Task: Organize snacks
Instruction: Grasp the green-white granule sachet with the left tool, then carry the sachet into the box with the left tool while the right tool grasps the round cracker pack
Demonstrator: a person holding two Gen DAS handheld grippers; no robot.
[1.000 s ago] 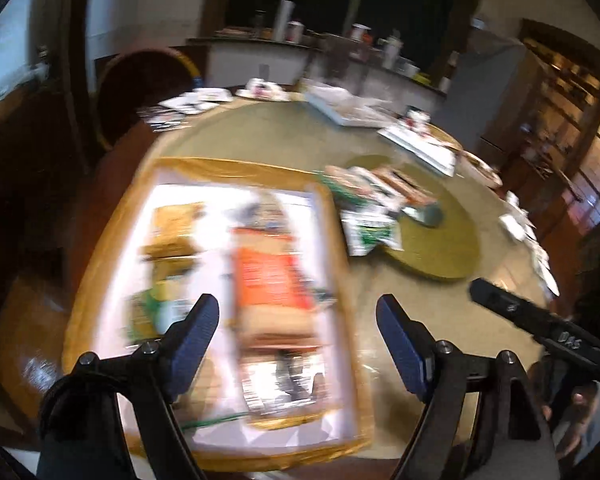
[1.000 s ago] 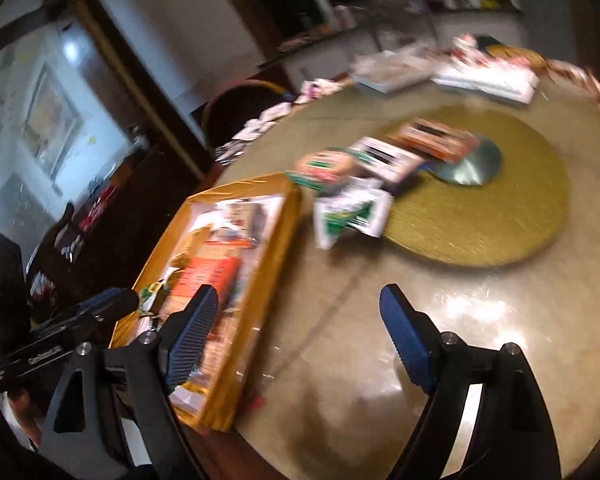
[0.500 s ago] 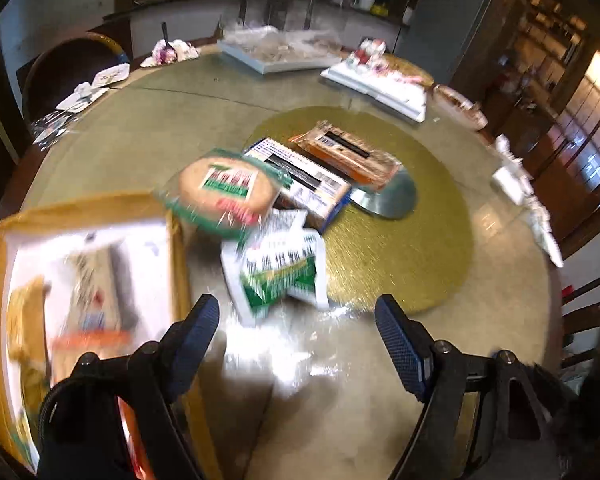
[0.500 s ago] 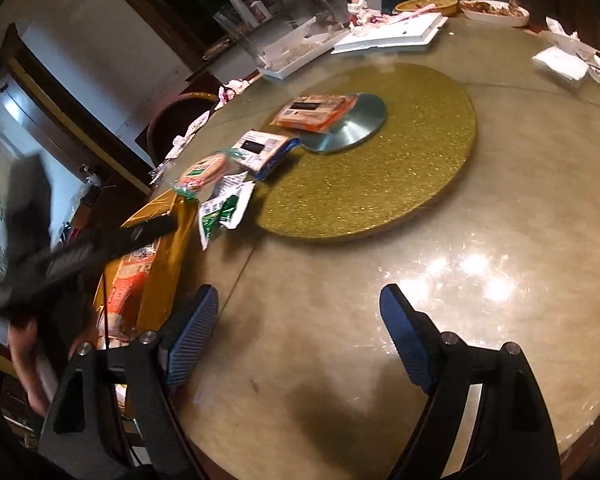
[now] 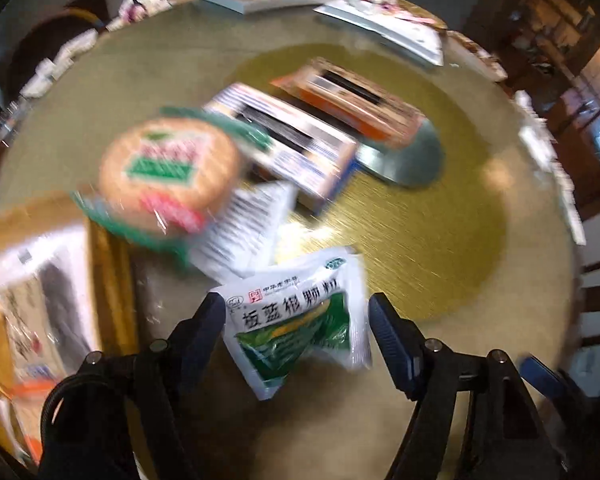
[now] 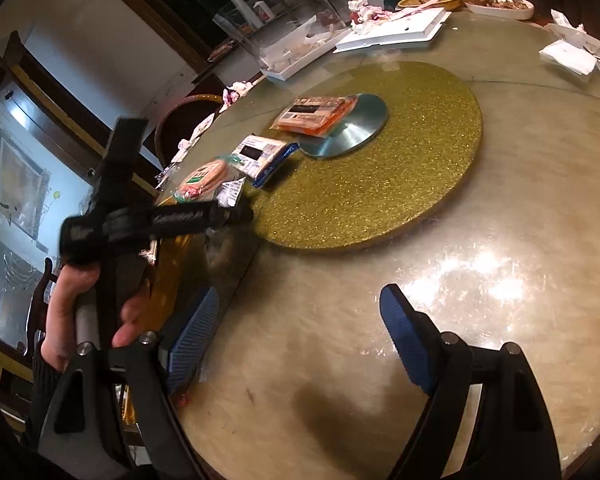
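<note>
Here, on a round table (image 6: 480, 288), snacks in a loose cluster by the edge of a gold glitter turntable (image 6: 380, 184).

Left view: left gripper (image 5: 298, 326) pointing steeply down, jaws wide but just been closing, astride a green-and-white sachet (image 5: 300, 320). Sachet between the blue pads (image 5: 388, 336), lying at a slant; left pad close against its edge, right pad just beside it; cannot tell whether either presses yet, no firm grip visible. At 11 o'clock from the sachet, a round cracker pack (image 5: 168, 172) with green trim, blurred, overlapping a white printed packet (image 5: 244, 236). At 12 o'clock, a blue-and-white box (image 5: 296, 152), partly on the turntable. Beyond it at 1 o'clock, an orange pack (image 5: 352, 100) resting on a silver disc (image 5: 404, 160). At 9 o'clock, a yellow-rimmed tray (image 5: 108, 280) holding several wrapped snacks, blurred.

Right view: right gripper (image 6: 300, 328) spread wide over bare tabletop, nothing between its pads. At 10 o'clock from it, a hand (image 6: 80, 308) around the left tool's handle. Far rim at 12 o'clock: white trays (image 6: 392, 32) and crumpled napkins (image 6: 568, 52).
</note>
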